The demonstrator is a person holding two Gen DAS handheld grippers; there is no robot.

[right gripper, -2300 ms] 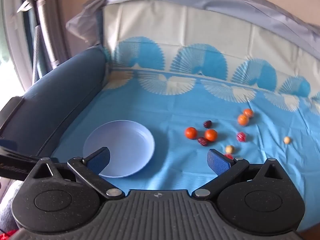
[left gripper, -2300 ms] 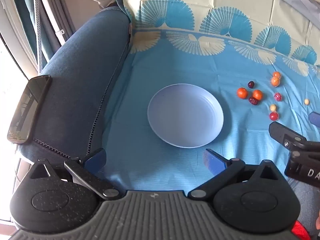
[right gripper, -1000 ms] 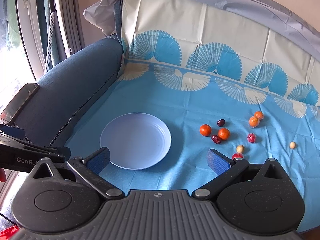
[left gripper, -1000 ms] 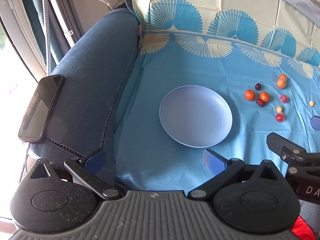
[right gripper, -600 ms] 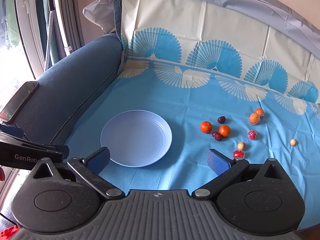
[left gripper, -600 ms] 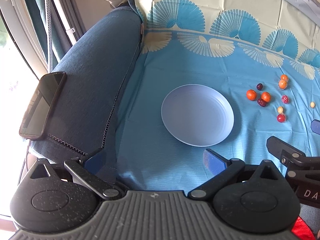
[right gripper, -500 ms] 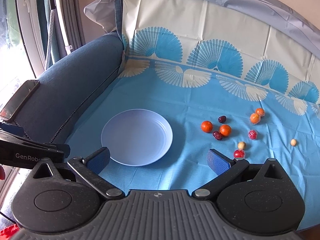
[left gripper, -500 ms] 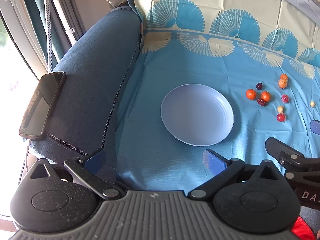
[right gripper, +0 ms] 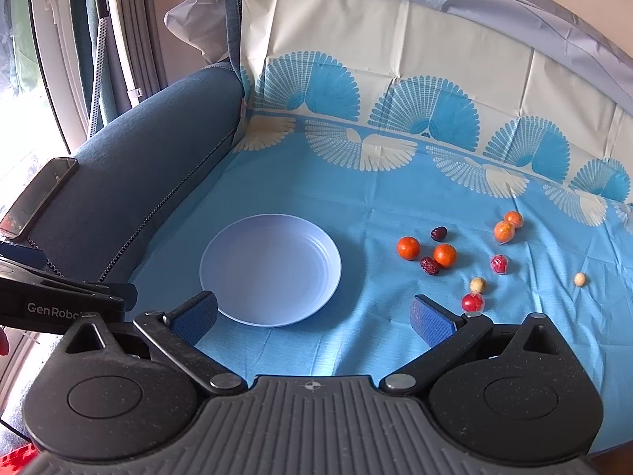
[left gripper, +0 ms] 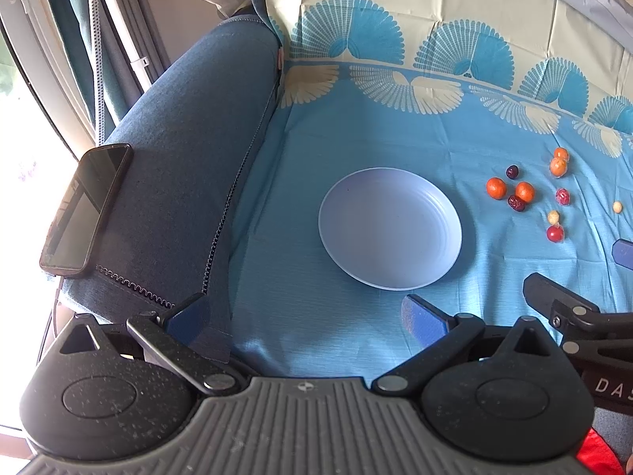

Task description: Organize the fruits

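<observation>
Both tongs wide, holding nothing: left tongs (left gripper: 304,312) low before the plate (left gripper: 389,227), right tongs (right gripper: 312,314) over its near rim. Fruits (right gripper: 443,255) scattered on blue cloth (right gripper: 376,206) right of the bare plate, apart from it. Phone (left gripper: 85,209) on sofa arm (left gripper: 178,150).

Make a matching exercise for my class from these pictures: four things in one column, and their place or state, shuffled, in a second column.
Things
1. plate
2. phone
3. red fruit
4. right gripper

Place or state
A. lies on the sofa arm
B. open, holding nothing
C. empty, on the blue cloth
D. nearest fruit to the right gripper's right finger

Pairs: 1-C, 2-A, 3-D, 4-B
</observation>
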